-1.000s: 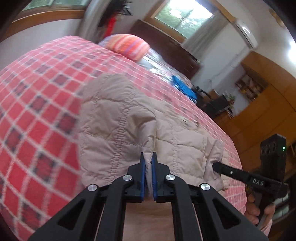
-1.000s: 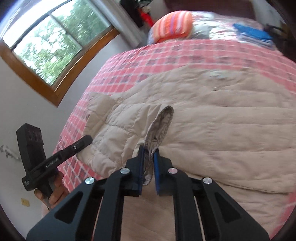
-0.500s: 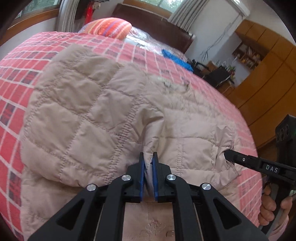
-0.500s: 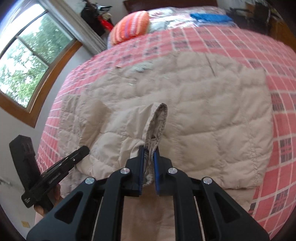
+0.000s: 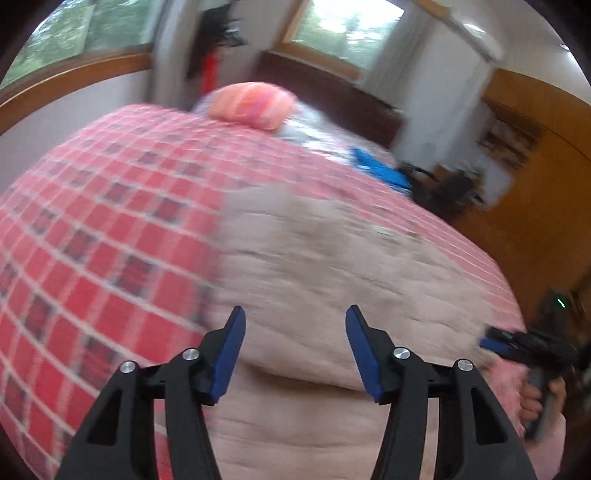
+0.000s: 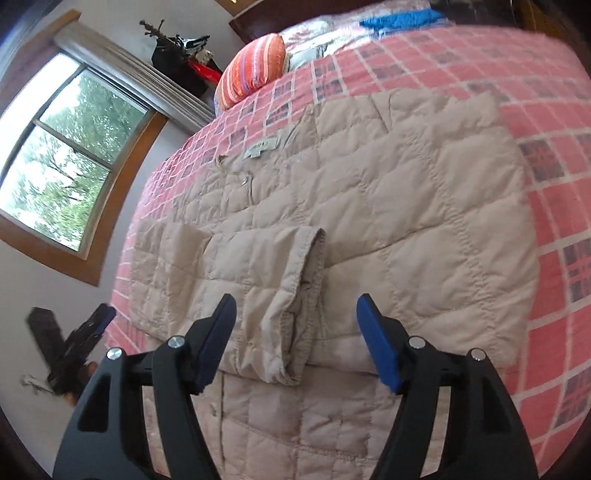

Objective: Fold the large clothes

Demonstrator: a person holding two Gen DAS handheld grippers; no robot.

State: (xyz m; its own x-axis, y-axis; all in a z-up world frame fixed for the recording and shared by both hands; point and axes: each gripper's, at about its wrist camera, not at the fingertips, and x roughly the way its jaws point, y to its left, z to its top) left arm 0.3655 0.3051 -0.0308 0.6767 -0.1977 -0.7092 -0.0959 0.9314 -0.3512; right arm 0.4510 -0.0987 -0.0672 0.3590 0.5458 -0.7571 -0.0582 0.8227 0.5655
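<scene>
Clearly, a release stage of the fold can be judged from how things lie: the beige quilted jacket (image 6: 369,206) is spread on the red checked bedspread (image 6: 554,221), with both sleeves laid in across its body. At the far left of the right wrist view, the left gripper (image 6: 86,325) is seen off the bed's edge beside the window wall, held in a hand that is mostly hidden. Further right, one sleeve is seen lying flat, its cuff (image 6: 306,295) resting loose between the blue pads of the right gripper (image 6: 295,321), whose fingers are spread wide apart with nothing clamped. In the left wrist view, which is blurred, the left gripper's fingers are likewise held well apart over the jacket's near hem, and no cloth is pinched. At the right edge of that view the right gripper is made out only faintly. A striped pillow (image 6: 255,70) and some blue cloth (image 6: 402,18) lie near the headboard, well clear of the work. For the next move, the hem or the collar end would probably need to be gripped at two corners and carried over, so that the jacket is halved lengthwise; bulky padding may spring back unless it is pressed down.
</scene>
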